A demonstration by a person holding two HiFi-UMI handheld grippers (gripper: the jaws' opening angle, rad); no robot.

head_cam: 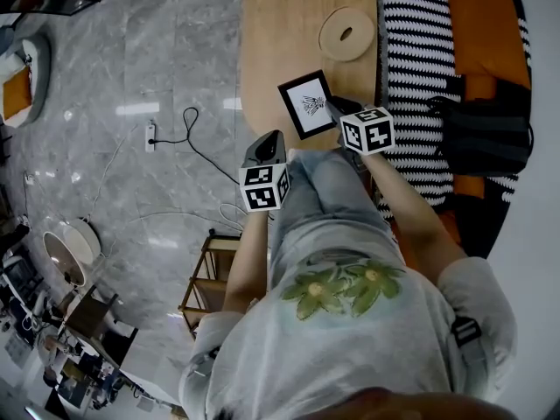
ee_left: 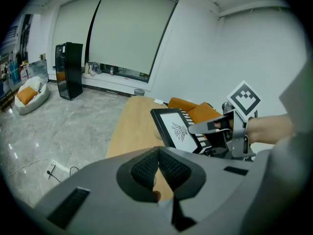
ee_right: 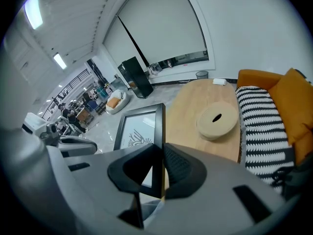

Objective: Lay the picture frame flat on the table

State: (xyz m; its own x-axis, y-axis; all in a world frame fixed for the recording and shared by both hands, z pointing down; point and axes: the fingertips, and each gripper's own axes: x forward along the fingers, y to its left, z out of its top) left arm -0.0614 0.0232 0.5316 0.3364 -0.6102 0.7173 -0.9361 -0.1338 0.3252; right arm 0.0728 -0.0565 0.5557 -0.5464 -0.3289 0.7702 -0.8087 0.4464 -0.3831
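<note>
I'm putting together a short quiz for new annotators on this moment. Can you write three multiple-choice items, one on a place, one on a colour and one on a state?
1. Where does the round wooden disc lie?
A. on the table, beyond the picture frame
B. on top of the picture frame
C. hanging off the table's edge

2. What colour is the picture frame's border?
A. red
B. black
C. gold

3. How do the left gripper's jaws stand?
A. wide apart
B. clamped on the picture frame
C. together, nothing between

Answers:
1 A: the head view shows the disc on bare wood past the frame.
2 B: a black border surrounds the white print.
3 C: its pads meet on nothing. It is the right gripper that clamps the frame's edge.
</note>
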